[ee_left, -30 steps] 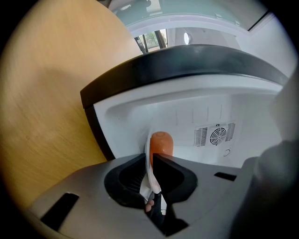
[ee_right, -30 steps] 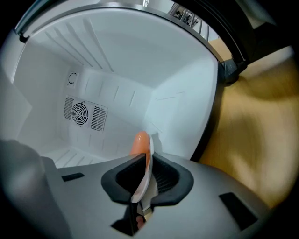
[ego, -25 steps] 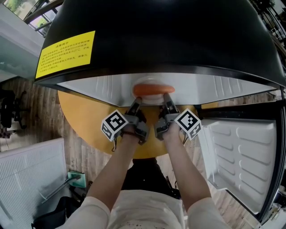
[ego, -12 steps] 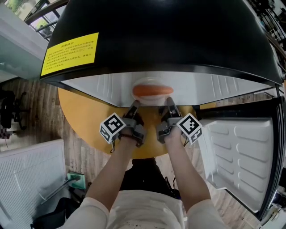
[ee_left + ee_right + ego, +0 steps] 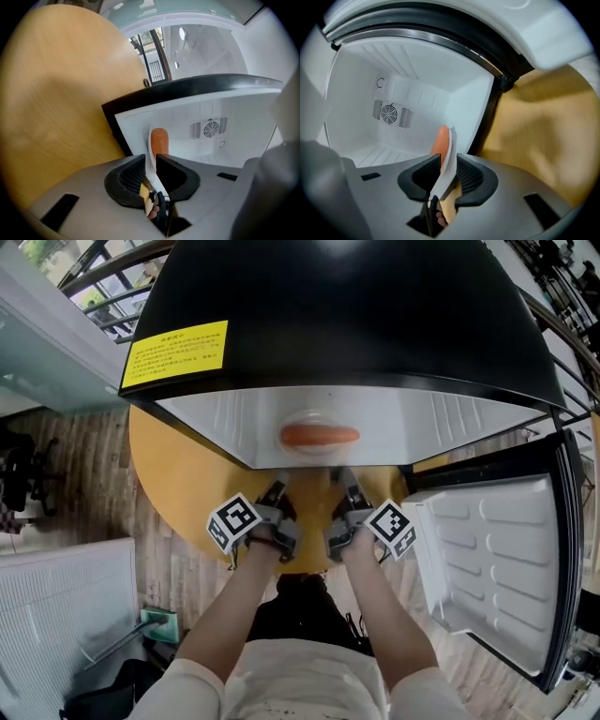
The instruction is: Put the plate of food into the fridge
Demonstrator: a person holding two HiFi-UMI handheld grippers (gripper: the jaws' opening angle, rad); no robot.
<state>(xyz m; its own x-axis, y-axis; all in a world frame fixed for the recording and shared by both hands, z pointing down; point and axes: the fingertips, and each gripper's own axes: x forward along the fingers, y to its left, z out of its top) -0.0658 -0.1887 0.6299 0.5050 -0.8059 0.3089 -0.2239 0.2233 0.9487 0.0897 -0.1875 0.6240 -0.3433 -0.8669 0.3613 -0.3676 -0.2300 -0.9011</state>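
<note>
A white plate (image 5: 319,420) bearing an orange sausage (image 5: 320,435) sits inside the white cavity of the black fridge (image 5: 356,324). My left gripper (image 5: 275,489) and right gripper (image 5: 345,483) reach in at the fridge's front edge, one on each side of the plate. In the left gripper view, the gripper (image 5: 151,161) is shut on the plate's rim (image 5: 150,151), with the sausage (image 5: 160,140) just beyond. The right gripper view shows that gripper (image 5: 446,171) shut on the opposite rim (image 5: 451,145), the sausage (image 5: 440,137) beside it.
The fridge door (image 5: 487,559) hangs open at the right. The fridge stands on a round yellow table (image 5: 173,474). A yellow label (image 5: 175,352) is stuck on the fridge top. A fan grille (image 5: 389,114) marks the back wall. A white cabinet (image 5: 66,615) stands at lower left.
The plate with the sausage has moved farther into the fridge cavity, and both grippers have followed it up to the fridge's front edge.
</note>
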